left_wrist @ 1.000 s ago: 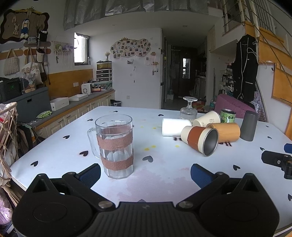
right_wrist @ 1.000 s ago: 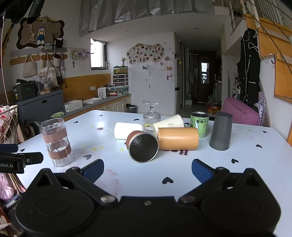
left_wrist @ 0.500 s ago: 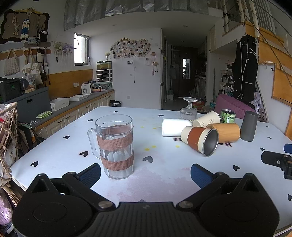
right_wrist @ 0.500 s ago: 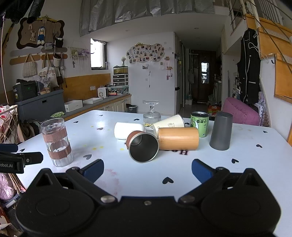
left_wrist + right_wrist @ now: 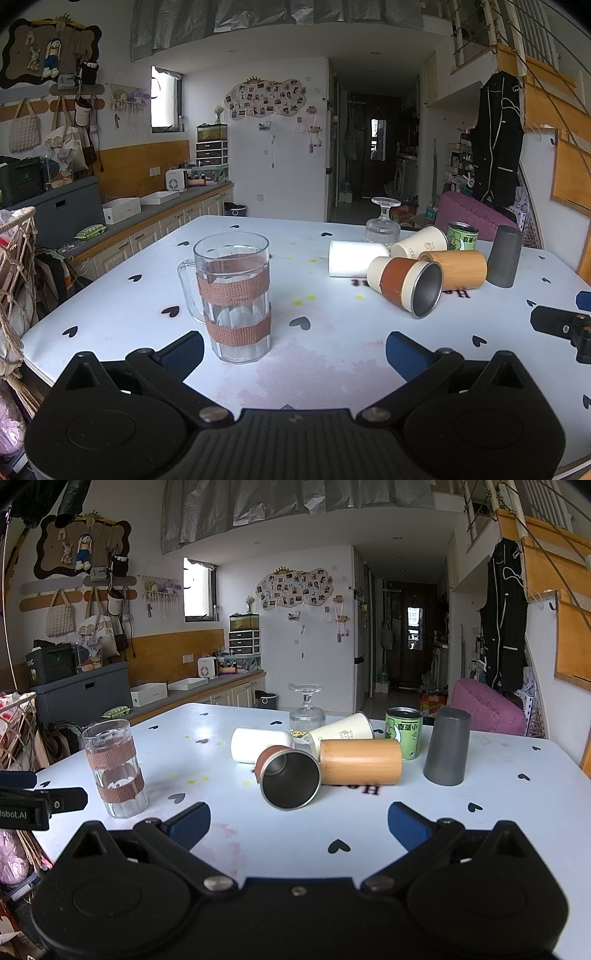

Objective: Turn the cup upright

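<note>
A steel cup with a brown sleeve [image 5: 288,777] lies on its side, mouth toward me, also in the left wrist view [image 5: 408,286]. Beside it lie a bamboo cup [image 5: 360,761], a white cup [image 5: 258,744] and a cream cup [image 5: 341,733]. A dark grey cup [image 5: 447,751] and a stemmed glass [image 5: 306,710] stand upside down. A glass mug with brown bands [image 5: 234,299] stands upright. My left gripper [image 5: 294,350] is open just before the mug. My right gripper [image 5: 299,823] is open before the steel cup.
A green can [image 5: 403,731] stands upright behind the bamboo cup. The white table with black hearts [image 5: 498,786] ends at a front edge near the grippers. A counter [image 5: 147,214] runs along the left and a pink seat [image 5: 487,705] sits behind the table.
</note>
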